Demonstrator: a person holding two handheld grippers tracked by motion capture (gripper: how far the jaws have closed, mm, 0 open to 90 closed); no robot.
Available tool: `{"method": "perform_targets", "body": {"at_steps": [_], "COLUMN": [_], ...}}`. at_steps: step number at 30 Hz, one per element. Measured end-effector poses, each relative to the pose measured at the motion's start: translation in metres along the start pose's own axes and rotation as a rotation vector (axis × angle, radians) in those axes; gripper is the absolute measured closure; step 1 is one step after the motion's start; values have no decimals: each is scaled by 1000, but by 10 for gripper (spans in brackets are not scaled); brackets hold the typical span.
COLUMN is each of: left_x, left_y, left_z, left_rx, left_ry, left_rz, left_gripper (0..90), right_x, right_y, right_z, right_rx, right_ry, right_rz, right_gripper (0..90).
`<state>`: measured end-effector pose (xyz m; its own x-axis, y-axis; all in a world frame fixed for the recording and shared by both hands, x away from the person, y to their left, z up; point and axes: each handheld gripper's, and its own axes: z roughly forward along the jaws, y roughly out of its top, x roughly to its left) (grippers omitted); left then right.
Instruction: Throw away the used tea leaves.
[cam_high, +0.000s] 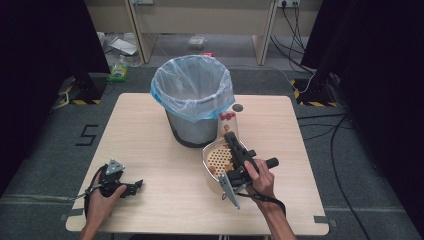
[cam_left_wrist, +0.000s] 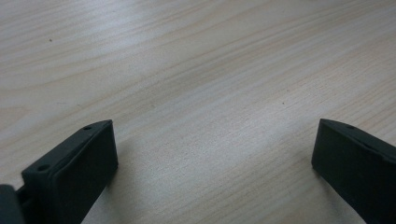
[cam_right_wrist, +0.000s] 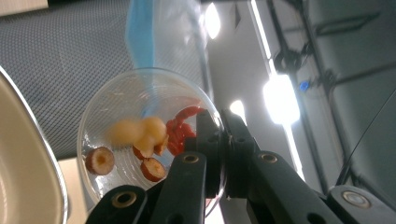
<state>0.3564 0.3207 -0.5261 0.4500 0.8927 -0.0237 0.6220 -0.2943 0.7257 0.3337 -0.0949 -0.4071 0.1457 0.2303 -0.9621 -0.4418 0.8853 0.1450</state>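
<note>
A clear plastic cup (cam_high: 228, 122) is tipped on its side beside the bin, above a cream perforated strainer bowl (cam_high: 218, 160). My right gripper (cam_high: 231, 136) is shut on the cup's wall. In the right gripper view the cup (cam_right_wrist: 140, 135) holds red berries (cam_right_wrist: 182, 126), pale yellow pieces and cut brown fruit, blurred near its mouth; the gripper (cam_right_wrist: 219, 140) pinches its rim and the strainer's rim (cam_right_wrist: 23, 163) curves in at the left. My left gripper (cam_high: 137, 185) rests on the table at the front left, open (cam_left_wrist: 215, 140) over bare wood.
A grey mesh bin (cam_high: 192, 125) lined with a bluish plastic bag (cam_high: 192, 85) stands at the table's (cam_high: 150, 135) back middle, close behind the cup. A small dark disc (cam_high: 238, 107) lies to the bin's right. Cables run across the floor at the right.
</note>
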Motion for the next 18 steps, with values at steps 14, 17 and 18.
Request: {"method": "perform_targets", "body": {"at_steps": [14,17,18], "left_x": [0,0,0], "left_y": [0,0,0], "left_z": [0,0,0], "left_rx": [0,0,0], "left_ry": [0,0,0], "left_rz": [-1,0,0], "left_gripper": [0,0,0], "right_x": [-3,-2,-3], "right_y": [-2,-5,-5], "right_z": [-2,0,-2], "right_rx": [10,23,13], "right_ry": [-19,-16,-20], "right_rz": [-5,-15,-9], "right_gripper": [875,875,875]}}
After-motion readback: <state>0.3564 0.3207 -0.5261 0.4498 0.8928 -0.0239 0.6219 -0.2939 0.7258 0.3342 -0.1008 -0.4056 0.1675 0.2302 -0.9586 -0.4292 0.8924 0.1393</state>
